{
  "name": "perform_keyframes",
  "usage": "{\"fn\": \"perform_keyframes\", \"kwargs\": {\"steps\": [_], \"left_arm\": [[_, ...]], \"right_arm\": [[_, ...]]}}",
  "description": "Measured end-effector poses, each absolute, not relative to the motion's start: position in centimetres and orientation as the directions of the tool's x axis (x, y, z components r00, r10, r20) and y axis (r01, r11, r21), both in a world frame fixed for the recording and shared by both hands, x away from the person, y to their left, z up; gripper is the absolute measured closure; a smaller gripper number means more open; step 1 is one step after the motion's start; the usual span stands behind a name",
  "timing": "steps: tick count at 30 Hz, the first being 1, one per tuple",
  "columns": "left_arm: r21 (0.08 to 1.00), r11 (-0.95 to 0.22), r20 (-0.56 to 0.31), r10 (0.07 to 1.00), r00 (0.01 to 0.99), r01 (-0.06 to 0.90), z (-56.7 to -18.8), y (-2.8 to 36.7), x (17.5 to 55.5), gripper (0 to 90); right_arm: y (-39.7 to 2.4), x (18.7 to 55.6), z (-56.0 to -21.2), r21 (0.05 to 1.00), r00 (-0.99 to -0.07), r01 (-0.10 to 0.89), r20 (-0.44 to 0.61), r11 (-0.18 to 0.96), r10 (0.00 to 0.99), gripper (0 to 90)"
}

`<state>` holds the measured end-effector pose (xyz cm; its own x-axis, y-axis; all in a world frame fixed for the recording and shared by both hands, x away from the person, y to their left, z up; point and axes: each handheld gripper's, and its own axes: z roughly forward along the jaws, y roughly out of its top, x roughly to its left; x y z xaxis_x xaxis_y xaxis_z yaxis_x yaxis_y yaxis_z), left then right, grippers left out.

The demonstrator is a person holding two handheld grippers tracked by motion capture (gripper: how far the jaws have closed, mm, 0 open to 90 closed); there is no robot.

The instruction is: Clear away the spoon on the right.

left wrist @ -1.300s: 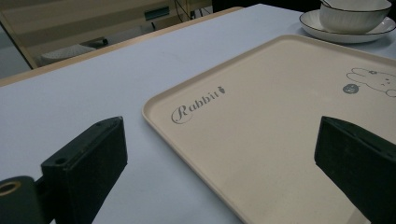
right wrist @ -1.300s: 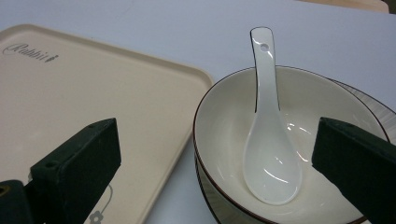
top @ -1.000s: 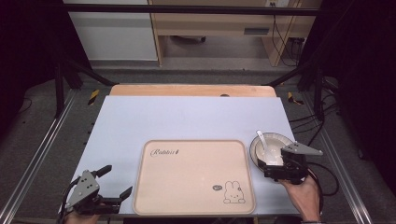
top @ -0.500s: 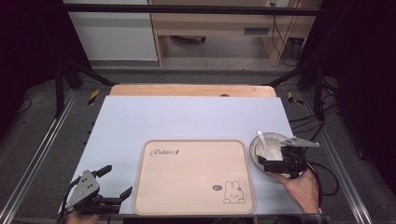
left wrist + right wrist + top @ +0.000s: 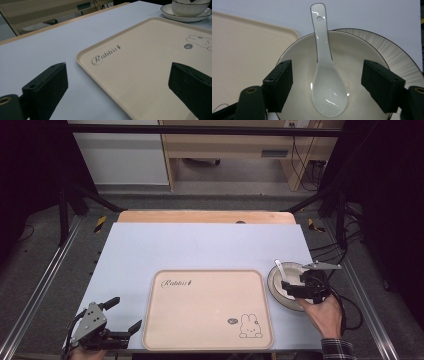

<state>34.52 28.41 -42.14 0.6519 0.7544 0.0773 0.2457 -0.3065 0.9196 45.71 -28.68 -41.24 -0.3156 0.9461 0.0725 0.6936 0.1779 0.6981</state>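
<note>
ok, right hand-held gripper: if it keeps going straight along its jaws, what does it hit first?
Most likely the white spoon lying in the bowl. The right hand-held gripper points down into the bowl, its jaws either side of the spoon's scoop, closing in but not touching yet. Depth is hard to judge.

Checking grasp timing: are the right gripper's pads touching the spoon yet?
Apart. The right gripper view shows bowl visible between each of the fingers and the spoon.

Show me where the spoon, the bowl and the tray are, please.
spoon (image 5: 328, 96): right gripper view, on its scoop.
bowl (image 5: 298, 62): right gripper view, on the inner wall left of the spoon.
tray (image 5: 207, 307): high view, on its bare middle.
</note>
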Motion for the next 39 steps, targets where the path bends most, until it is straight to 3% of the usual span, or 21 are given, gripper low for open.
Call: {"fn": "perform_keyframes", "kwargs": {"steps": [11,30,39], "left_arm": [[0.918,-0.31,0.079,0.754,0.653,0.246,-42.2,28.4,34.5,2.1],[0.917,-0.313,0.082,0.753,0.653,0.247,-42.2,28.4,34.5,2.1],[0.916,-0.317,0.084,0.752,0.654,0.247,-42.2,28.4,34.5,2.2]], "right_arm": [[-28.2,46.9,-41.4,0.703,-0.357,0.668,0.018,0.242,0.934,50.0],[-27.5,48.8,-42.1,0.675,-0.392,0.684,0.02,0.277,0.92,70.6],[-27.5,48.9,-42.1,0.675,-0.389,0.687,0.03,0.269,0.921,73.3]]}}
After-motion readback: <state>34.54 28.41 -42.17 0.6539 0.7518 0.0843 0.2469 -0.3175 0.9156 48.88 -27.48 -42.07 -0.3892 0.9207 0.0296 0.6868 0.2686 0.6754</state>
